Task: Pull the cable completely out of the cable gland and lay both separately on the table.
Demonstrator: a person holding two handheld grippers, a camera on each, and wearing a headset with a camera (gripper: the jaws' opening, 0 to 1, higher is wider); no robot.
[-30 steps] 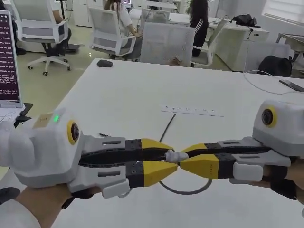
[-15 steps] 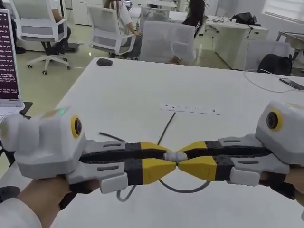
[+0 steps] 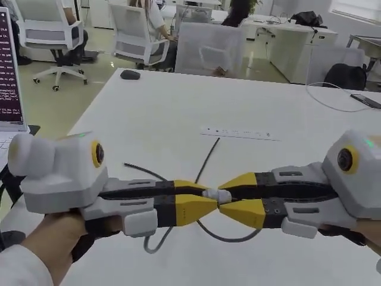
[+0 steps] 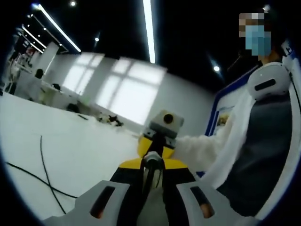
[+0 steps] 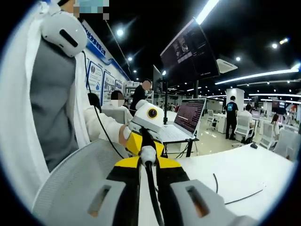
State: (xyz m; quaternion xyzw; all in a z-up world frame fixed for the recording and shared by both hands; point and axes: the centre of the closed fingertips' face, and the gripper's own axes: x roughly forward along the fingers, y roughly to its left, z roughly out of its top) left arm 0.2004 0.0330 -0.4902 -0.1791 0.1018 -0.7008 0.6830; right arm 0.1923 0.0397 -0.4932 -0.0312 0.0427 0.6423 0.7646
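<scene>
In the head view the table (image 3: pixel 178 107) lies bare across the middle of the frame — open passage. A white strip (image 3: pixel 236 133) lies at centre, a mouse (image 3: pixel 130 74) upper left, a laptop (image 3: pixel 9 71) at the left edge — and the cable (image 3: pixel 208 156) loops from centre to bottom.

The tabletop (image 3: pixel 178 113) is finished in matt white. The left claw (image 3: pixel 209 201) and right claw (image 3: pixel 226 200) are moulded in matt yellow and black plastic, with glossy white shells. The gland (image 3: pixel 216 195) is pale plastic, the cable (image 3: pixel 209 156) matt dark.
</scene>
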